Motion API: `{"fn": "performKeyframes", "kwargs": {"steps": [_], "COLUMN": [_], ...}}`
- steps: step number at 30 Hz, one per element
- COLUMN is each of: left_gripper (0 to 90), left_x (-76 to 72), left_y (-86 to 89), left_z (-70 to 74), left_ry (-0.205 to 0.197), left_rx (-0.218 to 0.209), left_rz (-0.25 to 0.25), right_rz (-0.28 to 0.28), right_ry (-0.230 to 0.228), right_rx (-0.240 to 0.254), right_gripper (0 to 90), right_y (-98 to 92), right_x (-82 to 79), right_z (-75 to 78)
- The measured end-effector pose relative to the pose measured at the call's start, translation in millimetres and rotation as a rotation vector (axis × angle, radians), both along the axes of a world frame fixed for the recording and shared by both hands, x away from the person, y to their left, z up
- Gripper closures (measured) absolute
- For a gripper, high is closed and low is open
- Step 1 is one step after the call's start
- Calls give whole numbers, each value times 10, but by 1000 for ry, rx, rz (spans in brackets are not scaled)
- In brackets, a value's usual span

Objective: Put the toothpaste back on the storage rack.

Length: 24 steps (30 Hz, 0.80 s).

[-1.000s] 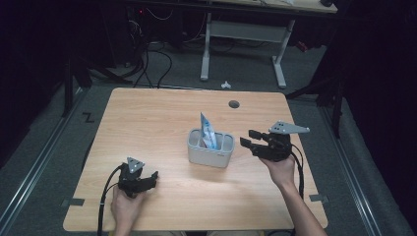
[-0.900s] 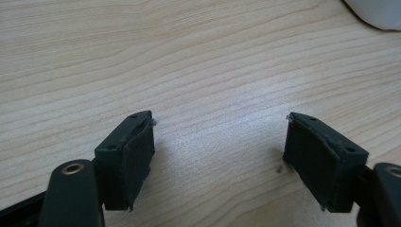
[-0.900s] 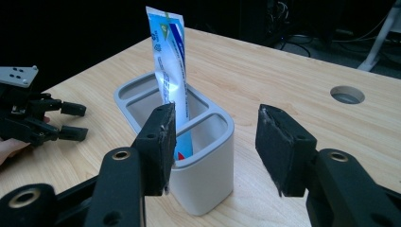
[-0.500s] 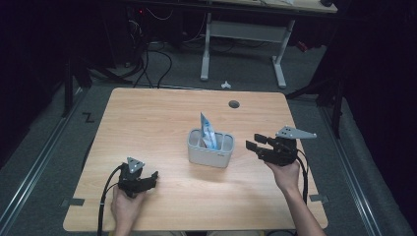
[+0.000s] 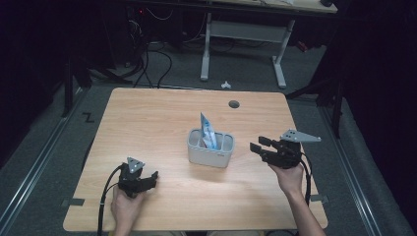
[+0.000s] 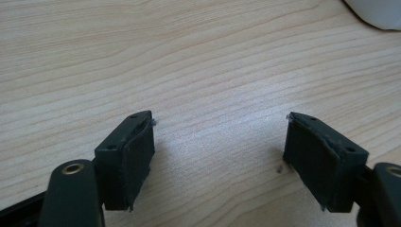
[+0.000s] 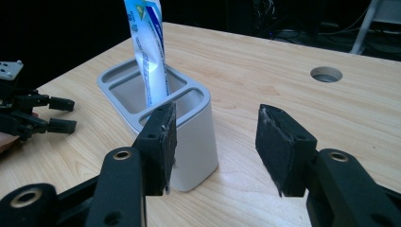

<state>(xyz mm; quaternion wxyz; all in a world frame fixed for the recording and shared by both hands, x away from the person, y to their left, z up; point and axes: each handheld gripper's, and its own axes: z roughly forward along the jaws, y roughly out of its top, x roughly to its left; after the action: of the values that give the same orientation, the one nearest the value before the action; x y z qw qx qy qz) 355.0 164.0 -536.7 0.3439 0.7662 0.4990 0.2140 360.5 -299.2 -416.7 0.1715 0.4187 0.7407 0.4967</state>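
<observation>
Right gripper (image 7: 215,151): jaws parted about halfway, nothing between the pads, just bare wood behind the gap. It sits off the right end of the grey holder (image 7: 189,142), near but not touching; in the high view its fingertips (image 5: 259,144) point left at the holder (image 5: 210,150) with a clear strip of table between. Holder is a rounded-corner caddy with several compartments, standing upright near the middle of the wooden table (image 5: 147,118). A white-and-blue tube (image 7: 149,52) stands crimped end up in one of its compartments, leaning slightly; same tube (image 5: 207,130) sticks well above the rim in the high view. Left gripper (image 6: 220,156): jaws wide apart, empty, pads hovering low over plain tabletop, a corner of the holder (image 6: 378,12) at the top right of its view. From above it (image 5: 140,179) is at the front-left of the table, well apart from the holder, hand wrapped around it, cable trailing off the near edge. Cable grommet hole (image 5: 234,104) behind the holder toward the far edge.
</observation>
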Motion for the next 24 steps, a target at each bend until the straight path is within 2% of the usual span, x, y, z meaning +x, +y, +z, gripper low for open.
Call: {"fn": "performKeyframes", "kwargs": {"steps": [14, 24], "left_gripper": [256, 256], "left_x": [0, 0], "left_y": [0, 0], "left_z": [0, 0], "left_ry": [0, 0], "left_rx": [0, 1], "left_rz": [0, 0], "right_rz": [-37, -49], "right_ry": [19, 37], "right_rx": [17, 17], "right_gripper": [493, 492], "right_y": [-147, -184], "right_x": [-52, -73], "right_z": [-128, -199]}}
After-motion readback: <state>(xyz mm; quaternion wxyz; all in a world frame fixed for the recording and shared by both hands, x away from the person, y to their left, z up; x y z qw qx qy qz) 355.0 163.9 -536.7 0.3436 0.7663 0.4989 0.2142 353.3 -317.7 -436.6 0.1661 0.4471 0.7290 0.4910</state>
